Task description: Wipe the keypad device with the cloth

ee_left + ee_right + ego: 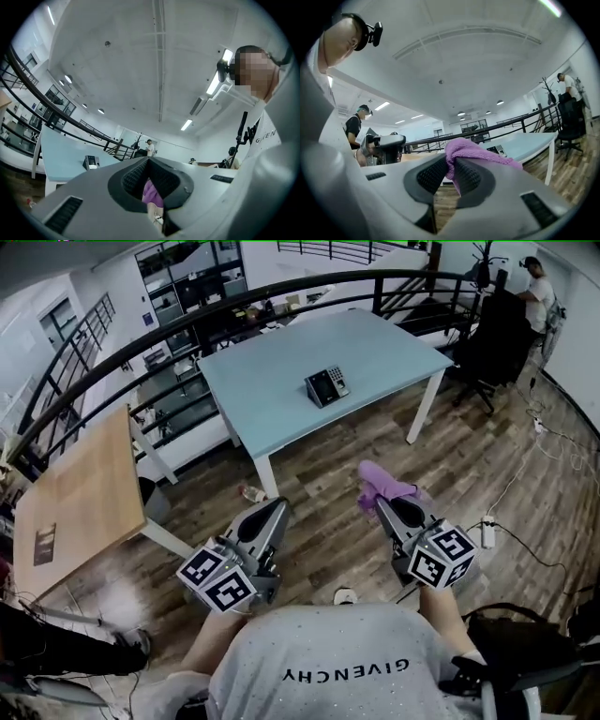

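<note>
Left gripper with jaw tips met on nothing, purple cloth showing through the gap between the pads, keypad device upright on pale blue table at left, under dark railing.

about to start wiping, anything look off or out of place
Nothing much. The keypad stands alone on the table, looking intact. The right gripper holds the cloth. A small scrap lies on the floor beside the table.

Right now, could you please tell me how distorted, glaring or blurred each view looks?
Head view: fisheye bends the railing into an arc, yet the keypad device is fairly sharp. Left gripper view: black round vignette, glaring ceiling strip lights. Right gripper view: same vignette, the cloth slightly soft up close.
</note>
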Available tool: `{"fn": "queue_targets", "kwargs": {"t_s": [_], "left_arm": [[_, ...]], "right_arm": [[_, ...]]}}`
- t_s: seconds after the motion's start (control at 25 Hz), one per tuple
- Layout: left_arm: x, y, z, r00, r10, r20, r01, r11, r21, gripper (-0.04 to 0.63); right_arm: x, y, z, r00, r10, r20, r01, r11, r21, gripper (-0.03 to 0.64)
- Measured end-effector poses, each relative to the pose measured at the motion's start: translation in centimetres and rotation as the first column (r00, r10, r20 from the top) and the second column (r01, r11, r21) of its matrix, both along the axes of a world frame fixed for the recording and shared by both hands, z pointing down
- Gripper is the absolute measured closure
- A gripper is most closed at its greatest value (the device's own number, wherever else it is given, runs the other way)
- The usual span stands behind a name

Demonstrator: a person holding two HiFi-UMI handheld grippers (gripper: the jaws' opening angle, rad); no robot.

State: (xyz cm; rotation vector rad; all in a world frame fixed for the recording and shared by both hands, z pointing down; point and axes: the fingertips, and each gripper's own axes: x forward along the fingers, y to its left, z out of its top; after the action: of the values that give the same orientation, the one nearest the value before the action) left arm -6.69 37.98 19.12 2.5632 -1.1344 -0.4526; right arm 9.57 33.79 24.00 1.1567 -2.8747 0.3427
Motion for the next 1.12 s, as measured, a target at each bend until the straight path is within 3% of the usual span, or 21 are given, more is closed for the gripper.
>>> {"fn": "queue_targets", "kwargs": {"t_s": [0.32,0.52,0.72,0.92,1.12], "left_arm": [[2.6,-8.8,-2.2,0.981,-0.147,-0.128,0.15,0.989,0.016,0.601],[3.3,-11.4,-0.6,0.969,-0.228,-0.094,0.227,0.974,-0.023,0.6],[3.1,-13.5,-0.7,0.952,-0.239,-0.191,0.238,0.971,-0.032,0.599],[3.8,-16.9,0.2,0.965,-0.221,-0.139,0.218,0.975,-0.036,0.598],[4.2,-20.8,0.3,0.964,-0.17,-0.204,0.169,0.985,-0.021,0.598]], "right_arm": [[3.5,-9.2,-1.8,0.99,-0.141,-0.029,0.143,0.987,0.069,0.565],[4.8,-12.1,-0.5,0.982,-0.183,0.041,0.181,0.983,0.039,0.565],[4.8,-14.8,1.4,0.982,-0.188,0.028,0.189,0.982,-0.014,0.565],[5.0,-17.7,2.4,0.985,-0.167,0.03,0.168,0.985,-0.027,0.565],[5.0,-21.0,3.3,0.985,-0.169,0.022,0.17,0.983,-0.064,0.565]]}}
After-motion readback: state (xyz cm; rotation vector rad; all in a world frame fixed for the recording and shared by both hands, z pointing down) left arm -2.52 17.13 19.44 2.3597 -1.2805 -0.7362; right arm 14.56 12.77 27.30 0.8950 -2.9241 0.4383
